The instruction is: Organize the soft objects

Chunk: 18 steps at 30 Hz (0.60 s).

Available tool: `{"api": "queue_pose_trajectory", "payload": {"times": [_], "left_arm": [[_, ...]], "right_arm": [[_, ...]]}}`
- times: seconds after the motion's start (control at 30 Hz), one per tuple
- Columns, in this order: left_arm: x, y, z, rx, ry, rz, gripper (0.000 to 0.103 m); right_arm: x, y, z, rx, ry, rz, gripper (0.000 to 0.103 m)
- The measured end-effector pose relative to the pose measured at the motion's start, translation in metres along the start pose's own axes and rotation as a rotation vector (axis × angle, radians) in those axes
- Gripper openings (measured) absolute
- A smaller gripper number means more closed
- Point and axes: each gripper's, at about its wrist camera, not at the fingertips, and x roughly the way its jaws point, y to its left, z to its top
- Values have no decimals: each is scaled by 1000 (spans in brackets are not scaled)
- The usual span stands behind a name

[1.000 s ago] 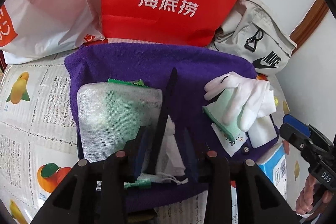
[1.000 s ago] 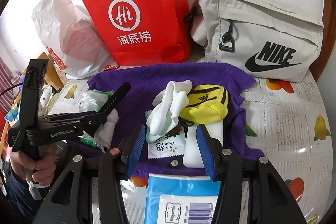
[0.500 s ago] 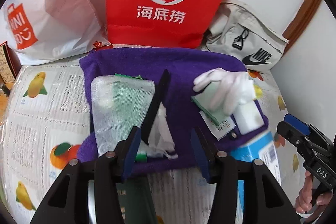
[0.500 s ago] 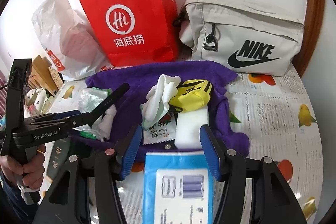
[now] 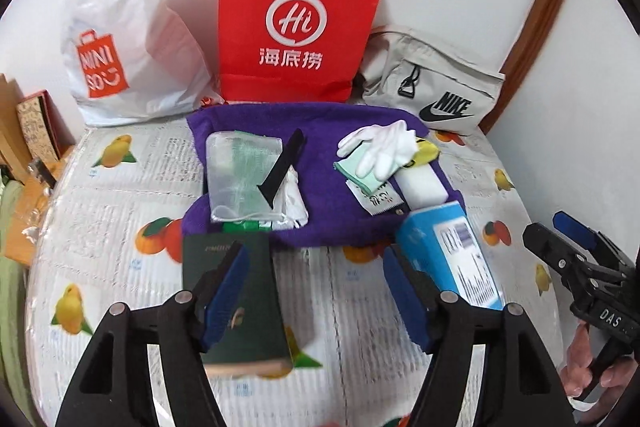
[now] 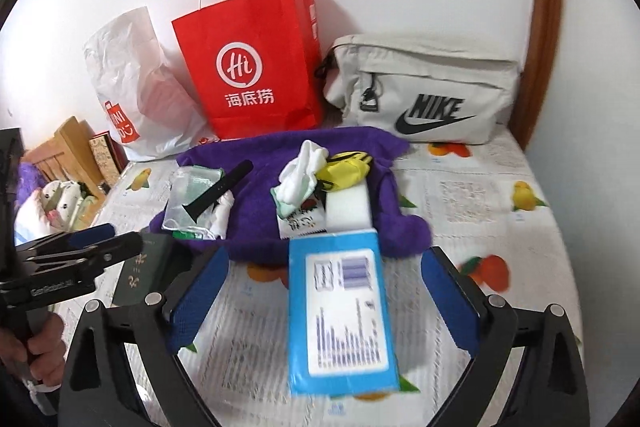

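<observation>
We view a table covered with a fruit-print cloth (image 5: 352, 307), on which a purple towel (image 5: 320, 155) serves as the sorting surface. On its left part lie a mesh pouch (image 5: 240, 175) with greenish contents, a black wedge-shaped tool (image 5: 282, 167) laid across the pouch's right edge, and a crumpled white cloth (image 5: 294, 199) touching the tool's near end. On its right part a white glove (image 5: 380, 147) drapes over a mint-green packet (image 5: 356, 173); a yellow pouch (image 6: 346, 171) sits just beside the glove, and a white foam block (image 5: 420, 187) and a printed sachet (image 5: 374, 197) lie nearer us. We judge that the soft things are gathered in two clusters so that each hand can serve its own side.

The left gripper (image 5: 316, 295) hangs over the bare cloth near the towel, its jaws opening with nothing pinched (a dark green booklet (image 5: 236, 299) lies flat beneath its left finger, apparently untouched). The right gripper (image 6: 324, 295) likewise has its jaws opening wide; a blue tissue pack (image 6: 340, 307) lies on the table between them, with clear gaps to both pads, so it is not gripped.

At the far wall stand a white plastic bag (image 5: 128, 39), a red paper bag (image 5: 296, 27) and a beige sling bag (image 5: 436, 91), probably kept clear of the working area.
</observation>
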Motion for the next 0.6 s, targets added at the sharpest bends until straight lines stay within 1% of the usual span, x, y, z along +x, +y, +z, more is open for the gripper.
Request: {"api": "queue_pose_trajectory", "payload": {"times": [0.03, 0.1, 0.3, 0.4, 0.53, 0.6], "left_arm": [[-8, -3, -5, 9, -8, 8, 80], [-22, -7, -14, 17, -29, 20, 85], [-57, -18, -43, 49, -80, 56, 88], [-75, -19, -60, 27, -106, 49, 89], [-91, -19, -79, 20, -126, 85, 89], [-98, -19, -86, 11, -137, 90, 89]], "right_arm": [[-7, 1, -4, 3, 4, -8, 96], [-21, 1, -12, 16, 2, -4, 96], [-58, 3, -41, 40, -14, 1, 96], [-79, 5, -58, 39, -36, -5, 96], [-100, 5, -76, 49, -60, -4, 96], [-110, 5, -86, 48, -69, -4, 96]]}}
